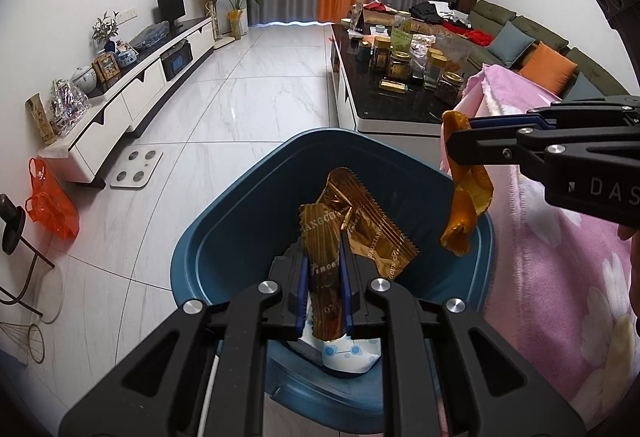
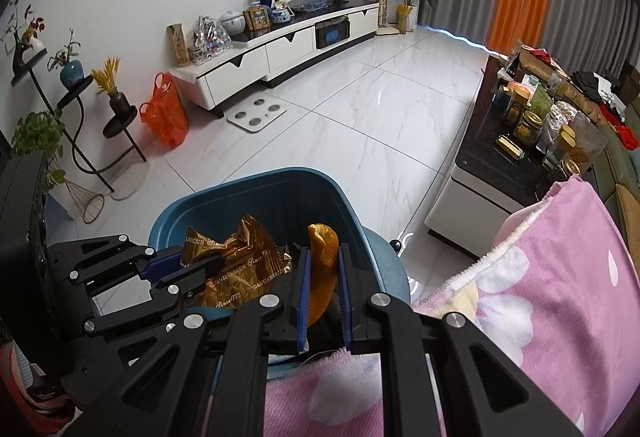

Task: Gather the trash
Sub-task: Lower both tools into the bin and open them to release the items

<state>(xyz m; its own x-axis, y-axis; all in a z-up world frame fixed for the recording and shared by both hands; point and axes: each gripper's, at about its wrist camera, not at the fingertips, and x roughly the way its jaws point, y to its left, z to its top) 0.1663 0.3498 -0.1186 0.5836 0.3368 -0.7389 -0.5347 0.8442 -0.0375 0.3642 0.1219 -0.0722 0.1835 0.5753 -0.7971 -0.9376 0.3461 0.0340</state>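
Two pieces of rubbish hang over one blue bin [image 1: 224,237], each pinched in its own pair of tongs, and both sit there because, as I judge it, they only need letting go to fall inside. Going left to right in the left wrist view: the orange plastic bag [image 1: 50,203] slumps on the floor at the far left edge, well apart from the work; the bin fills the lower middle of the frame; and the left tongs [image 1: 325,279] rise from the bottom centre, their blue pads closed on the gold wrapper [image 1: 356,233], which sticks up crumpled between and above the jaws, directly over the bin's open mouth. A white packet [image 1: 348,355] already lies in the bin below. Further right, the right tongs [image 1: 460,141] reach in from the right edge, clamped on the orange peel [image 1: 470,197], which dangles beneath them at the bin's right rim, beside the pink blanket [image 1: 560,277]. In the right wrist view the order is the same: left tongs [image 2: 200,269] at lower left gripping the wrapper [image 2: 236,269], then the right tongs [image 2: 324,277] at centre holding the peel [image 2: 324,261] upright between the pads, over the bin [image 2: 280,193]. The peel hangs close to the rim, so I judge it could catch the edge on release.
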